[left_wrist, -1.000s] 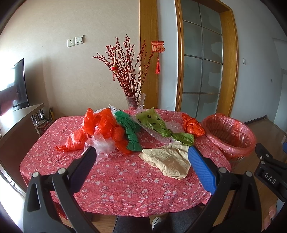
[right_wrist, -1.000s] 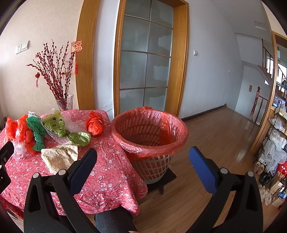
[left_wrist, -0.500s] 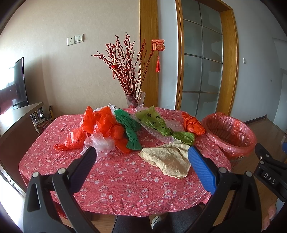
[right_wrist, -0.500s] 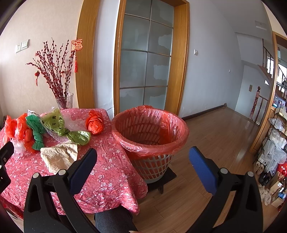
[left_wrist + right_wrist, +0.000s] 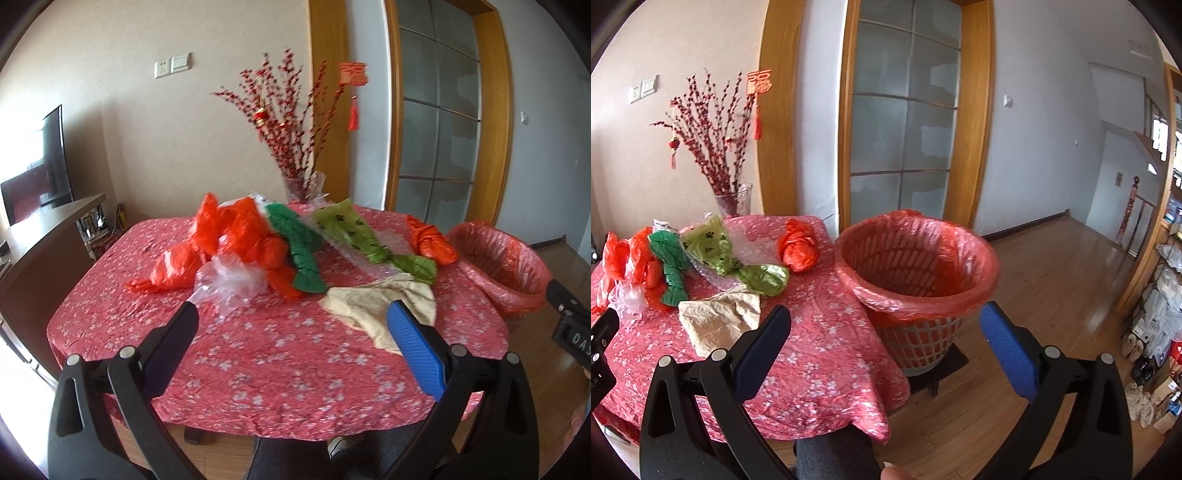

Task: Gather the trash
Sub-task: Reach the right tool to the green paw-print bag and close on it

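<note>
Plastic bags lie on a table with a red flowered cloth point(image 5: 258, 354): orange bags point(image 5: 236, 236), a clear bag point(image 5: 232, 280), a dark green bag point(image 5: 299, 251), a light green bag point(image 5: 351, 236), a beige bag point(image 5: 380, 306) and a small orange bag point(image 5: 428, 240). A trash basket with a red liner point(image 5: 916, 269) stands right of the table, also in the left wrist view point(image 5: 502, 258). My left gripper point(image 5: 291, 332) is open and empty above the table's near part. My right gripper point(image 5: 886, 332) is open and empty before the basket.
A glass vase of red branches point(image 5: 303, 184) stands at the table's far edge. A dark cabinet point(image 5: 33, 251) with a TV is at the left. Wooden floor point(image 5: 1052, 277) spreads to the right, with shelves and shoes point(image 5: 1160, 295) along the far right.
Both grippers have moved forward a little toward the table and basket. Both stay open and empty. The bags have not moved.
</note>
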The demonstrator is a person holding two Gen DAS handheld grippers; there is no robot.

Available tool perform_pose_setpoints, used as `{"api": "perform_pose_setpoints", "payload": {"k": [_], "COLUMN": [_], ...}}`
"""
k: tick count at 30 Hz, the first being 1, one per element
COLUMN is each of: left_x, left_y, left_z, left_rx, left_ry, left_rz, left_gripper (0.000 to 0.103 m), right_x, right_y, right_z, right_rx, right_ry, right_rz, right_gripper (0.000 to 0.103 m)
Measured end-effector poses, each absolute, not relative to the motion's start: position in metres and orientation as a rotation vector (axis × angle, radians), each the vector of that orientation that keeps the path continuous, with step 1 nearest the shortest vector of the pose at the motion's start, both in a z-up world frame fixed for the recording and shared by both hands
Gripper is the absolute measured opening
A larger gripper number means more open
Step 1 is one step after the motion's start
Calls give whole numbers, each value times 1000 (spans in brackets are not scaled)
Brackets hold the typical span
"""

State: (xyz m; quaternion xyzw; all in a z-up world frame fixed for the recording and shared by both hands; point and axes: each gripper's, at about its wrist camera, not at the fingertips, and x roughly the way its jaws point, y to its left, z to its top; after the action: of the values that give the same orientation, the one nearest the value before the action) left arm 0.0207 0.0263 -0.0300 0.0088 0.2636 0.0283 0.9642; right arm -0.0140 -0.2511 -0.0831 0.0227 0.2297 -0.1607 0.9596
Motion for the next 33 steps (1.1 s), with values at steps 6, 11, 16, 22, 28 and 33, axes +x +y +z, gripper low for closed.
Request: {"api": "perform_pose_setpoints", "payload": {"k": [6,11,16,22,28,33], "left_x": [37,49,60,69,77,86], "left_y": [81,122,149,163,174,181], "left_z": [-39,-41,-44,-50,-58,-59], "left_rx": [-30,-66,-119,-124,-127,-123], "left_ry": [560,567,576,597,615,618], "left_rz": [166,240,260,285,299,297], "left_gripper": [99,99,99,99,99,96], "right_x": [19,55,107,168,196,201], "right_y": [-235,-212,-185,-153,-140,-140], "right_z": [-89,-91,-90,-102,-125,-134], "right_rx": [56,54,48,-8,-54,-64], "right_ry": [508,520,553,648,735,765], "right_rz": [-192,-73,52,159,193,200], "right_gripper": [101,93,72,54,54,52]}}
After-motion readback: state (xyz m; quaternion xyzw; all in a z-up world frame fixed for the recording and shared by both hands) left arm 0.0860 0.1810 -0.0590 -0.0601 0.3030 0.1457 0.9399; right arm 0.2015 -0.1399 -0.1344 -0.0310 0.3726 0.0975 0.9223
